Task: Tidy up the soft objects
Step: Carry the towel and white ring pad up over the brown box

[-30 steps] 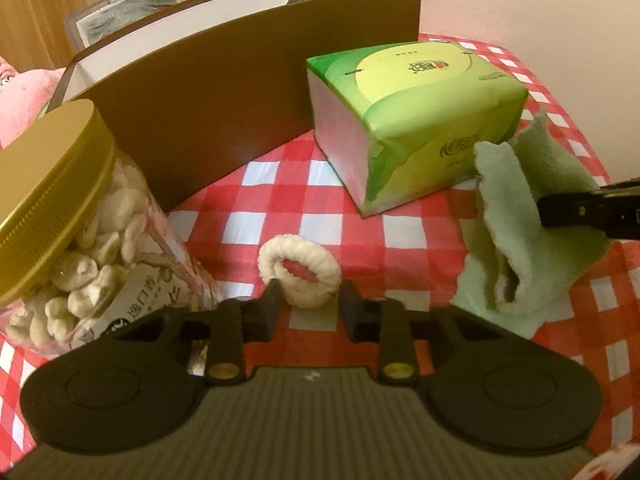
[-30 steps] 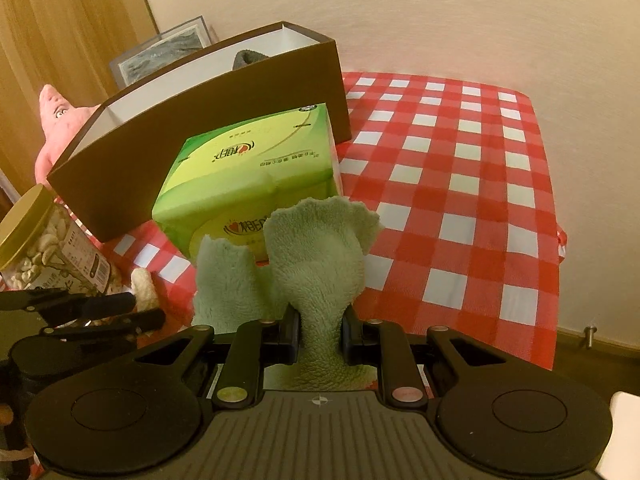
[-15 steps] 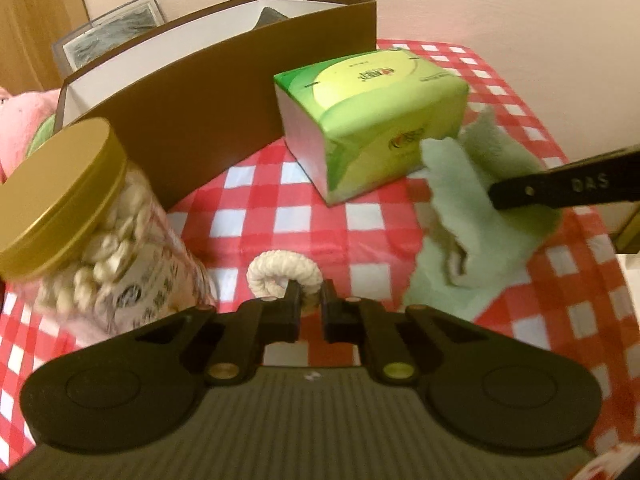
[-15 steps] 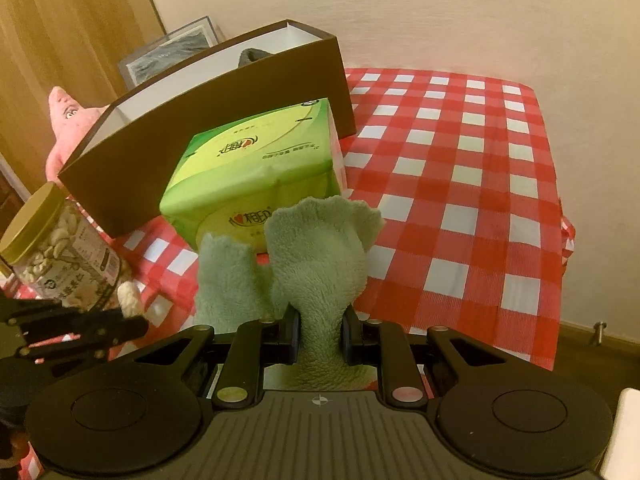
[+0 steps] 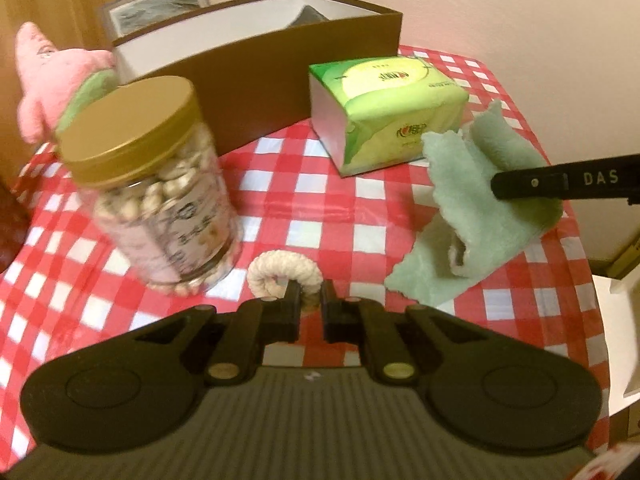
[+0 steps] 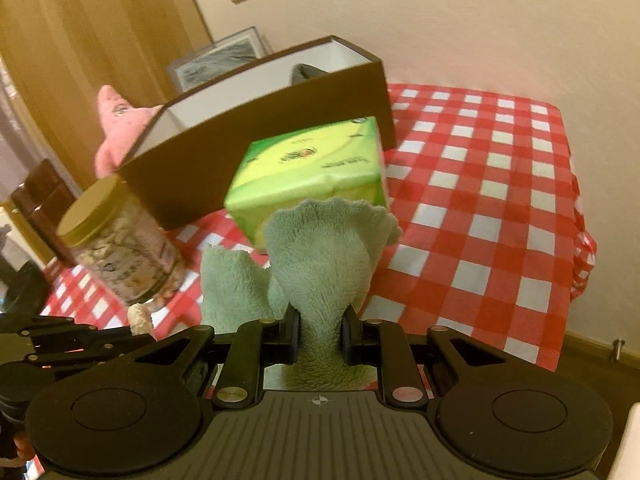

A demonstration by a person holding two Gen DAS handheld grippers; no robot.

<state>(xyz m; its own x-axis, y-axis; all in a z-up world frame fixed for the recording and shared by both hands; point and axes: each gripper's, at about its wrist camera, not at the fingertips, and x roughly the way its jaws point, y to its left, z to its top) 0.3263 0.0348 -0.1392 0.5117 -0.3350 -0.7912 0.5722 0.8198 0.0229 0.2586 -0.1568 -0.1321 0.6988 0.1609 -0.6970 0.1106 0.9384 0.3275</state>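
My left gripper (image 5: 310,300) is shut on a cream rope ring (image 5: 280,276) and holds it above the checked tablecloth. My right gripper (image 6: 320,330) is shut on a pale green towel (image 6: 320,256), lifted so it hangs; it also shows in the left wrist view (image 5: 480,216) with one right finger (image 5: 560,182) across it. A brown open box (image 5: 256,64) stands at the back, a dark item inside. A green tissue pack (image 5: 384,108) lies in front of it. A pink plush star (image 5: 52,76) sits left of the box.
A jar of cashews with a gold lid (image 5: 152,200) stands close to the left of the rope ring. The red-and-white tablecloth (image 6: 480,184) ends at the right edge, with the wall beyond. A framed picture (image 6: 220,60) leans behind the box.
My left gripper closed on the rope ring and lifted it, pulling back and up. My right gripper rose with the towel held; the jar and plush came into view.
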